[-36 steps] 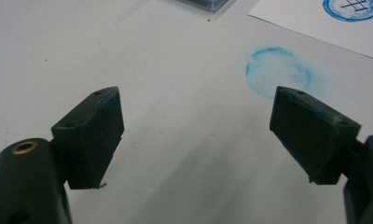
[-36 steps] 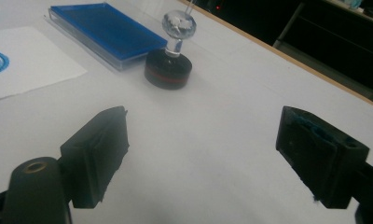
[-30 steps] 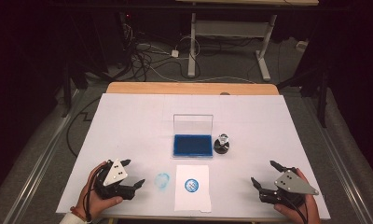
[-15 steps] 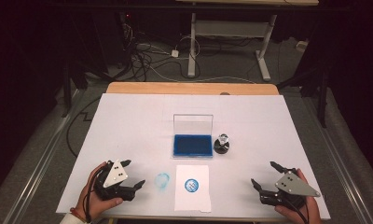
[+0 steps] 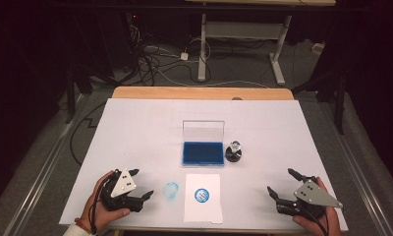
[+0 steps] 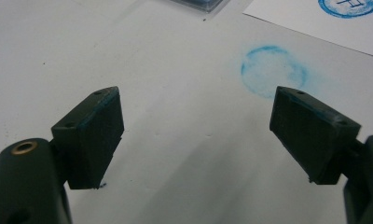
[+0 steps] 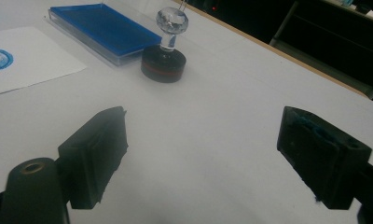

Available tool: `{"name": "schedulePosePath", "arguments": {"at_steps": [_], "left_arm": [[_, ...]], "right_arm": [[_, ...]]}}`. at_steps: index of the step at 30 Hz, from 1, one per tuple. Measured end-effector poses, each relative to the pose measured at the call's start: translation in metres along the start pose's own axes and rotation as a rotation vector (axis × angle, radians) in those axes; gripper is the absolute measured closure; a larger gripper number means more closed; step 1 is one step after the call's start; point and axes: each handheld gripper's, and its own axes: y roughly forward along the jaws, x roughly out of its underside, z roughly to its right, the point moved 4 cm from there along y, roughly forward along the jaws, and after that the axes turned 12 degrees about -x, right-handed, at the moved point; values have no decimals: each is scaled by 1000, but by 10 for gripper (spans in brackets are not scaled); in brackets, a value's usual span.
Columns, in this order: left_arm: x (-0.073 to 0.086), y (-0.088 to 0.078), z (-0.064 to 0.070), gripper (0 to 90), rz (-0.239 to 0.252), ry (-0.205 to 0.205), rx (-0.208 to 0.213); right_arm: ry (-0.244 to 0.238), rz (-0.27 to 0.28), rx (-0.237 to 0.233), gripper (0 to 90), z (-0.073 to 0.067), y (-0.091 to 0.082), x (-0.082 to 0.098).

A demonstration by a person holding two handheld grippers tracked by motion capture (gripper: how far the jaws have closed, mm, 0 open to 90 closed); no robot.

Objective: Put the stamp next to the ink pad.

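Both grippers resting spread and empty at the near edge, stamp waiting.

The stamp (image 5: 234, 151) is standing right of the ink pad (image 5: 202, 153); the right gripper (image 5: 282, 189) is best gripping its black base squarely, while the left gripper (image 5: 139, 186) is idling beside the paper (image 5: 202, 211).

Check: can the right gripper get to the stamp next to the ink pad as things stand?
Probably yes. The right gripper is open and empty, and the white table between it and the stamp is bare. The stamp stands upright beside the ink pad, knob up, with its near side unblocked.
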Motion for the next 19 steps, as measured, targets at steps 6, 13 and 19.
{"name": "schedulePosePath", "arguments": {"at_steps": [6, 13, 19], "left_arm": [[0, 1, 0, 172, -3, 0, 2], [0, 4, 0, 172, -13, -1, 4], [0, 4, -1, 172, -16, -5, 4]], "right_arm": [[-2, 1, 1, 162, 0, 0, 0], [0, -1, -2, 163, 2, 1, 0], [-1, -6, -5, 163, 2, 3, 1]]}}
